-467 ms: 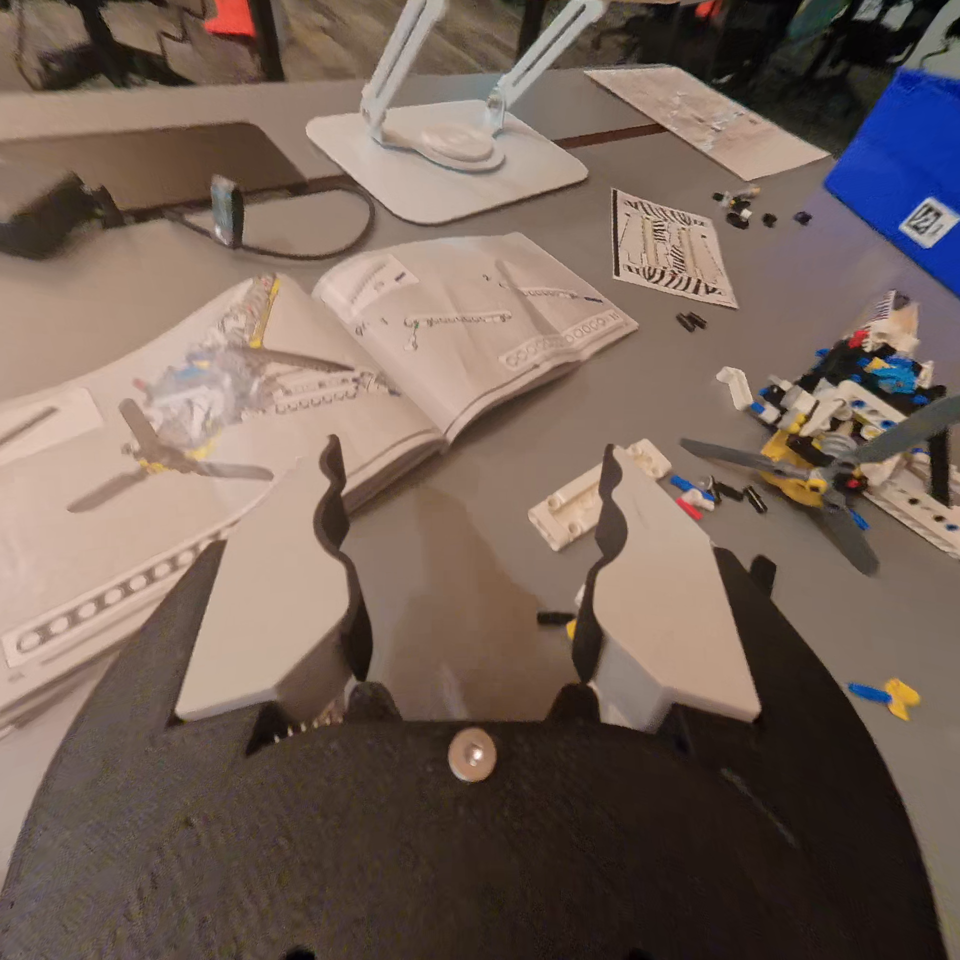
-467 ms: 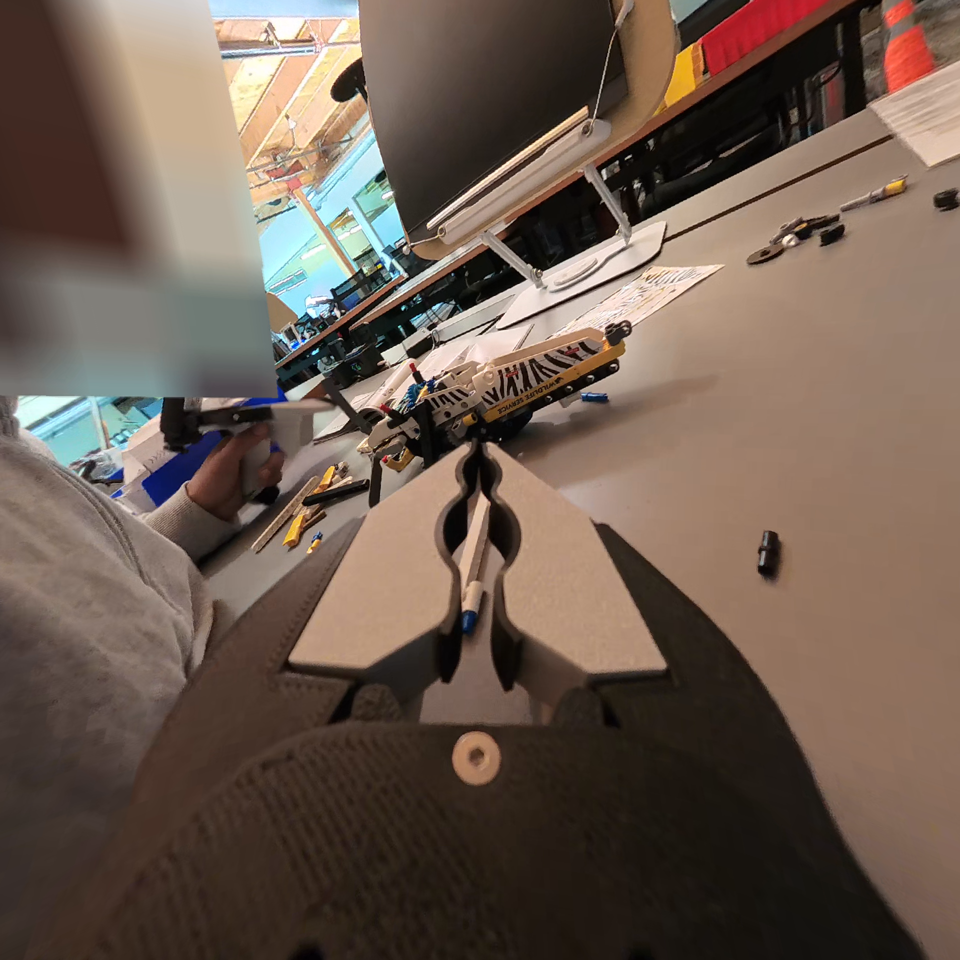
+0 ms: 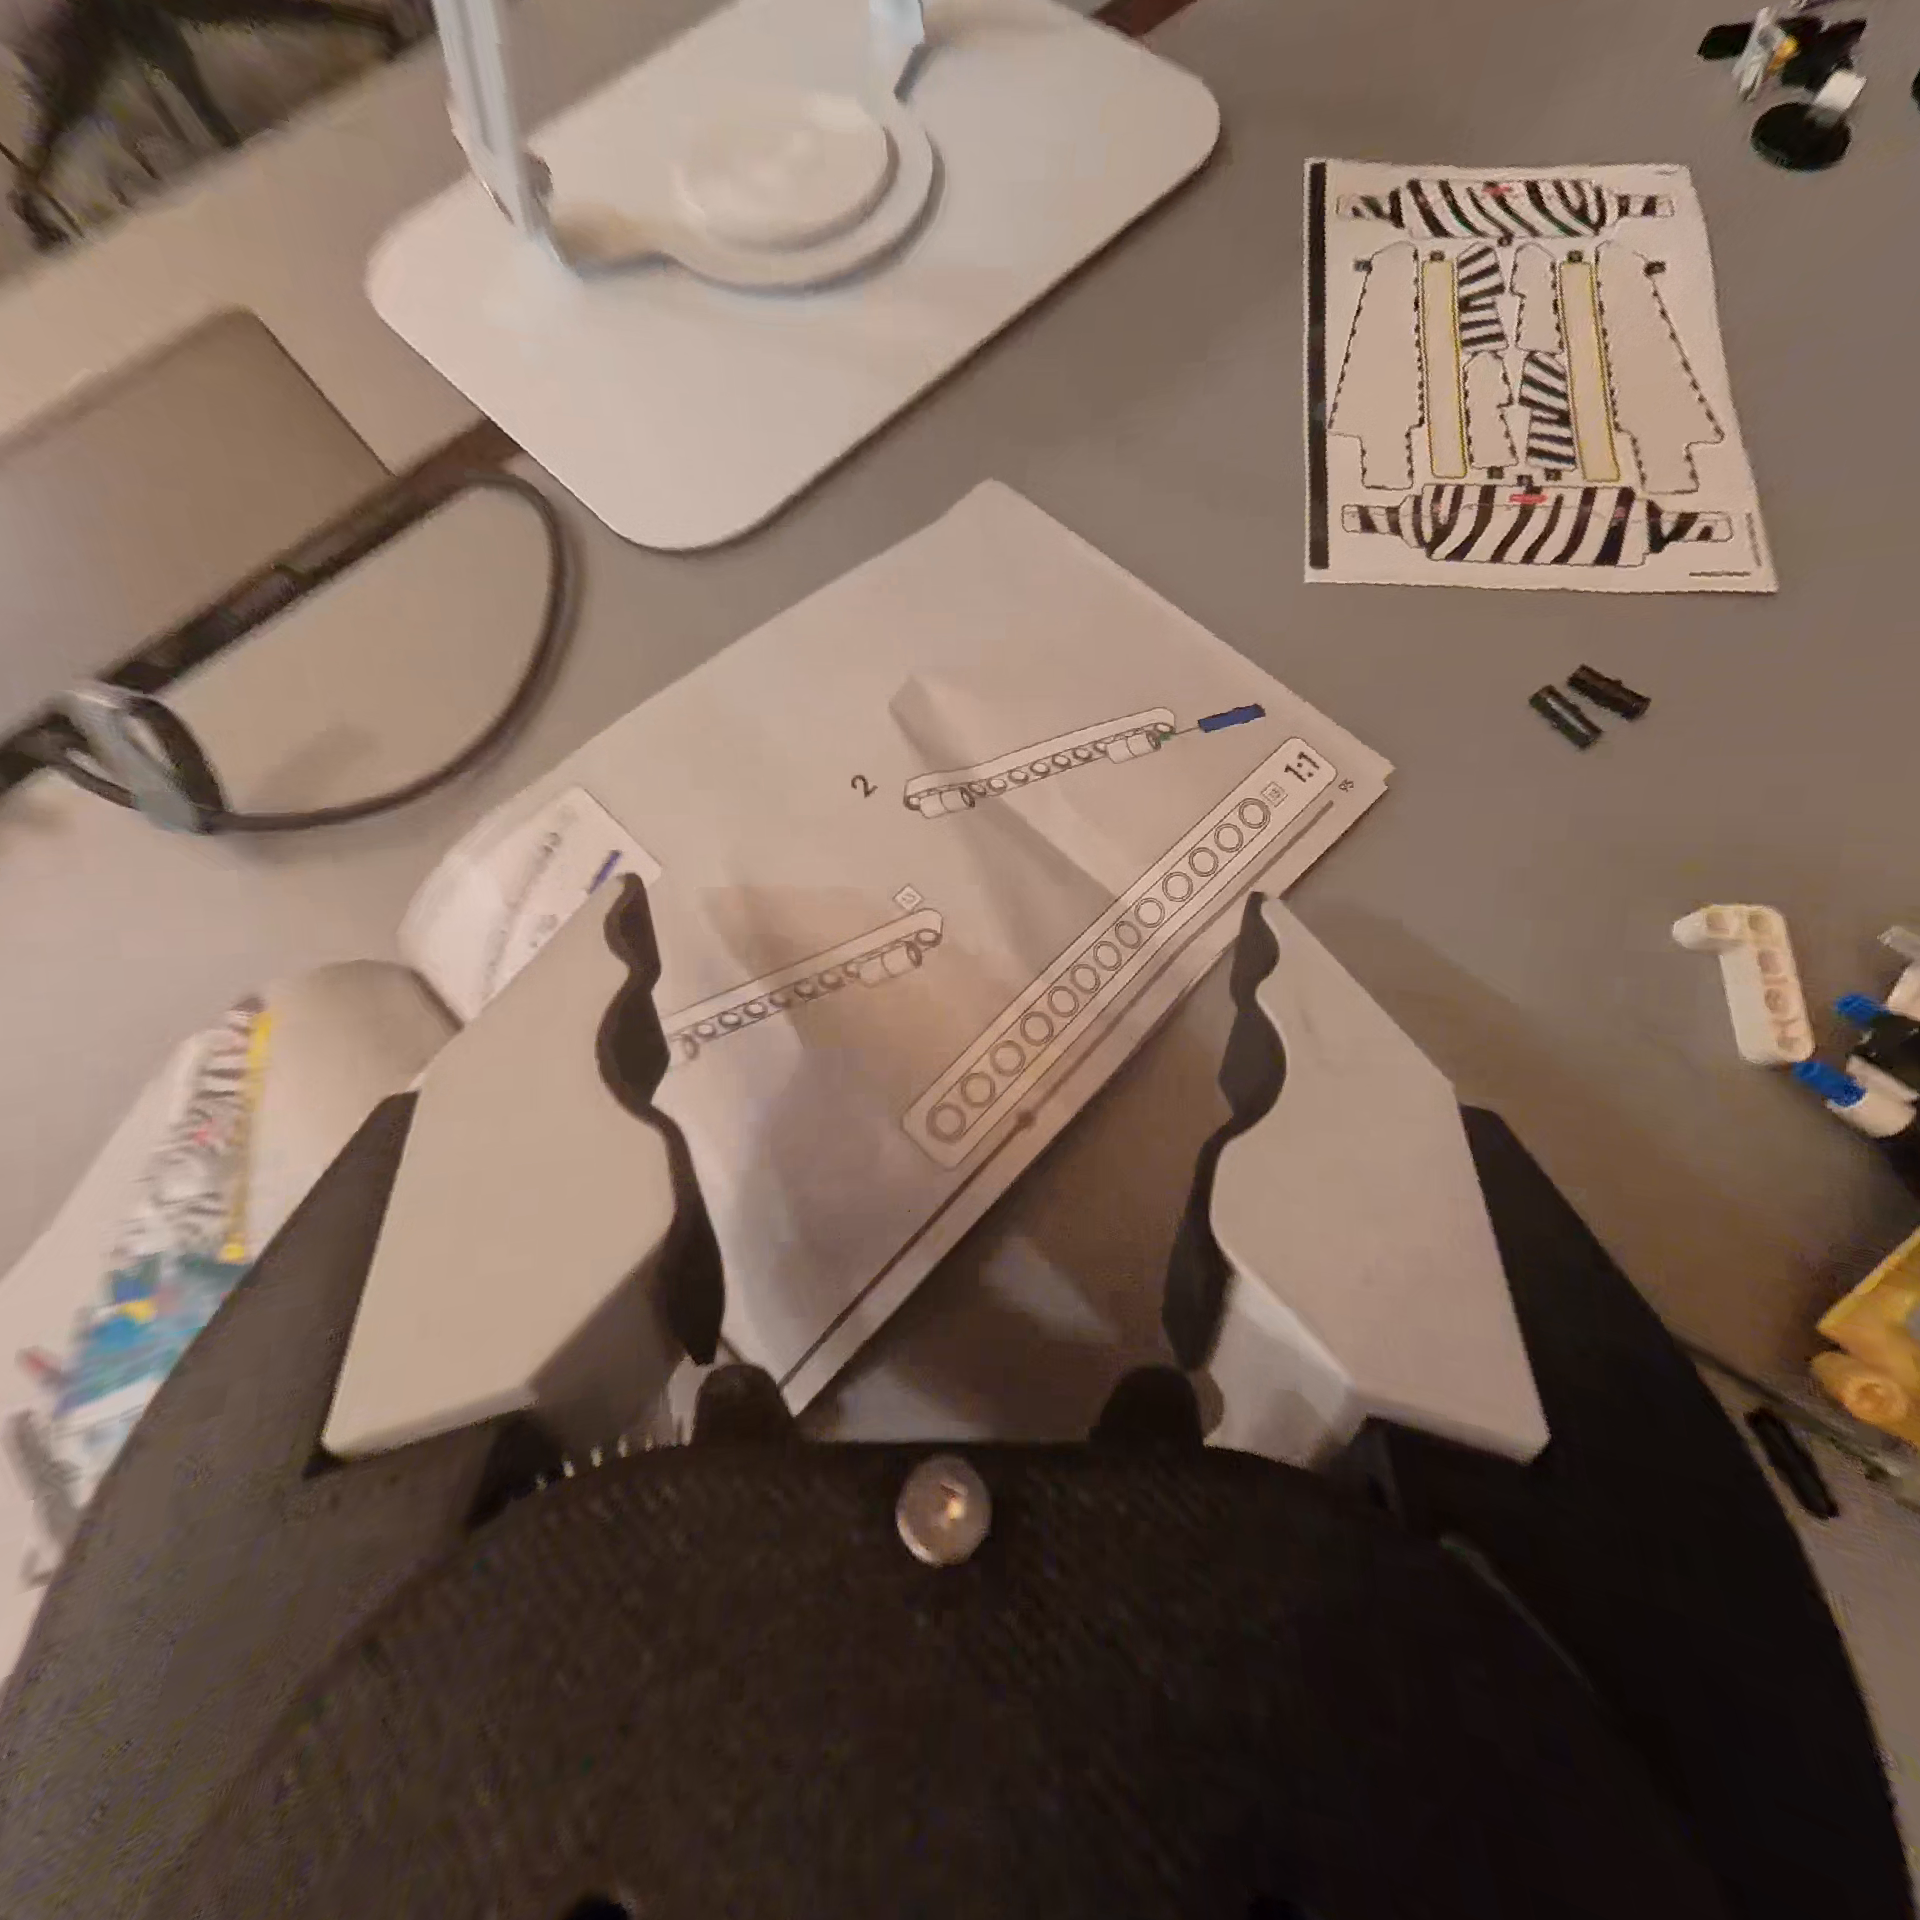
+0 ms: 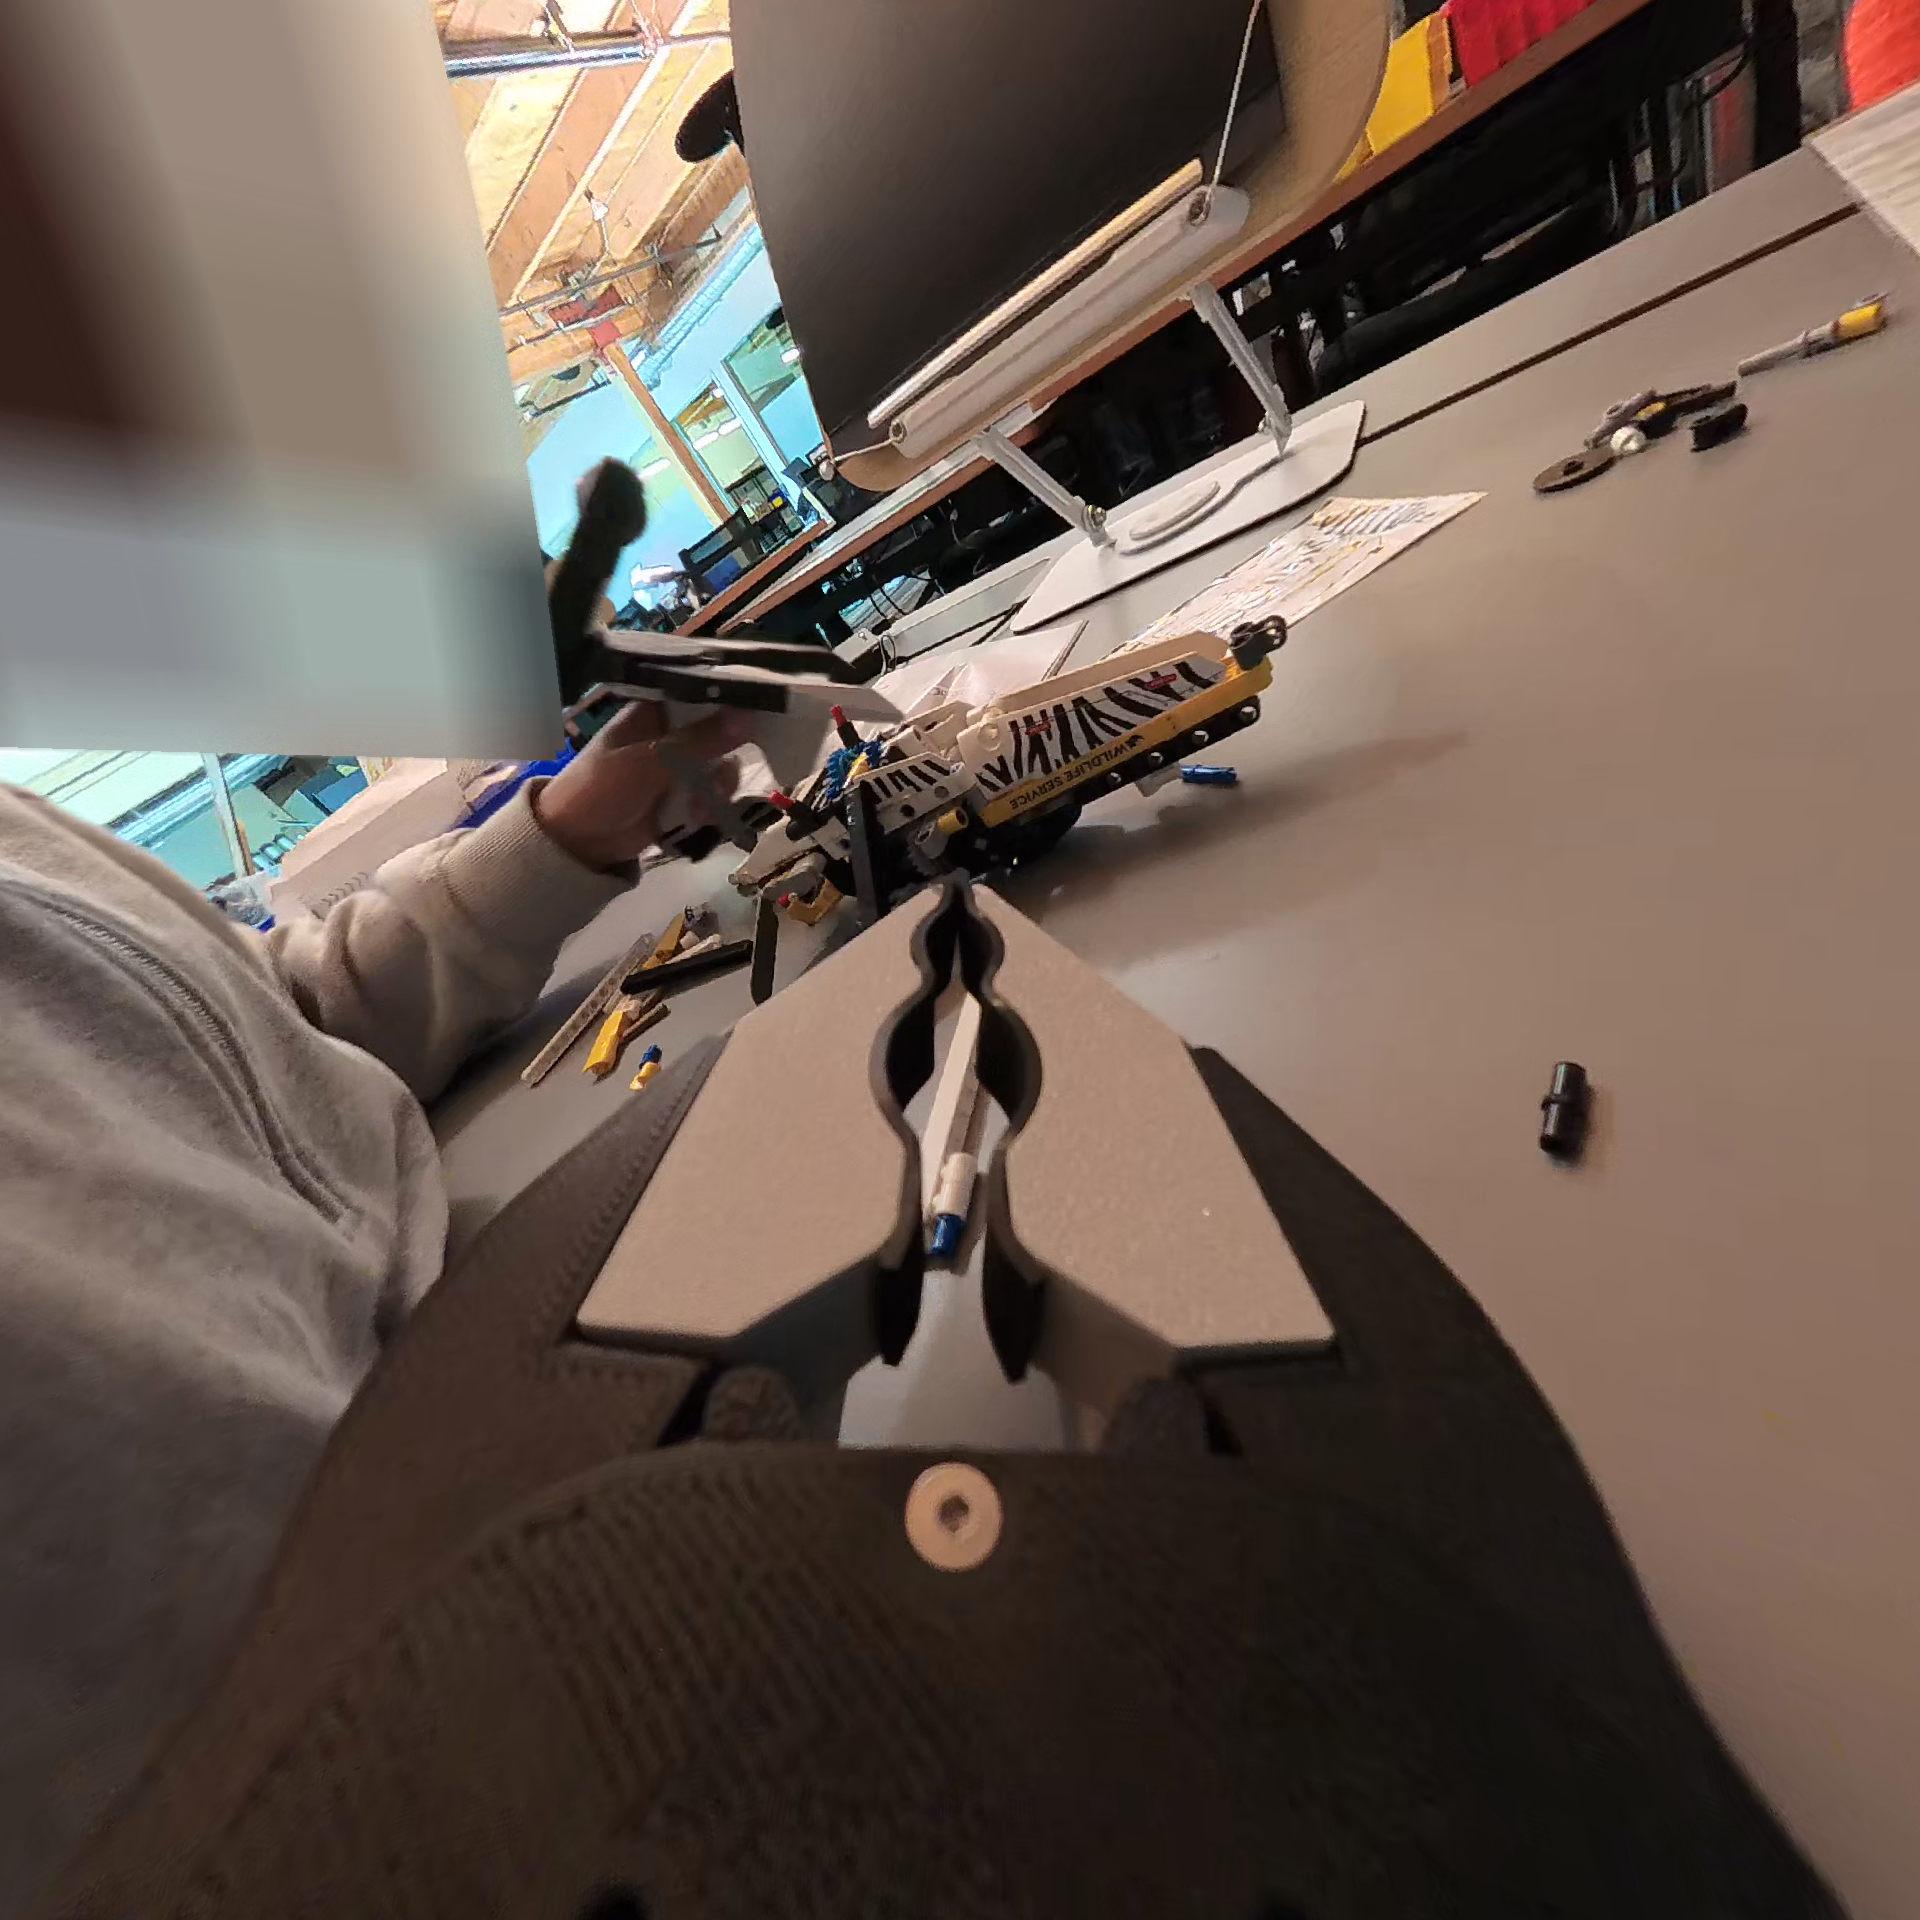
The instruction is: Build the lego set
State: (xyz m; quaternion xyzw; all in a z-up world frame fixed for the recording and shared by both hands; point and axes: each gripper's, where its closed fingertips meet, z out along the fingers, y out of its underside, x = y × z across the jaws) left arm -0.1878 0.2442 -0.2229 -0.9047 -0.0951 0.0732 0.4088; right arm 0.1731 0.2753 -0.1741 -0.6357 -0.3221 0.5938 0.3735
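Observation:
My left gripper [image 3: 940, 904] is open and empty above the open instruction booklet [image 3: 966, 904]. It also shows far off in the right wrist view [image 4: 727, 675], held in a hand. My right gripper [image 4: 961, 894] is shut on a thin white beam with a blue pin at its near end [image 4: 954, 1132]. Just beyond its tips the zebra-striped lego plane [image 4: 1049, 758] lies on the grey table [image 4: 1558, 831]. A white angled beam [image 3: 1756, 977] and the plane's yellow and blue parts [image 3: 1870, 1340] sit at the left wrist view's right edge.
A sticker sheet [image 3: 1517, 374], a white monitor stand base [image 3: 790, 270] and a black cable [image 3: 416, 748] lie beyond the booklet. Two black pins [image 3: 1584, 707] are on the table. In the right wrist view are a black pin [image 4: 1564, 1107], loose beams [image 4: 644, 987] and a grey sleeve [image 4: 208, 1091]. Between my right fingertips and the zebra-striped lego plane [image 4: 1049, 758] there is roughly 15 cm.
My left gripper has moved forward and left, from beside the loose parts to over the booklet's right page. The right gripper has held still with its beam.

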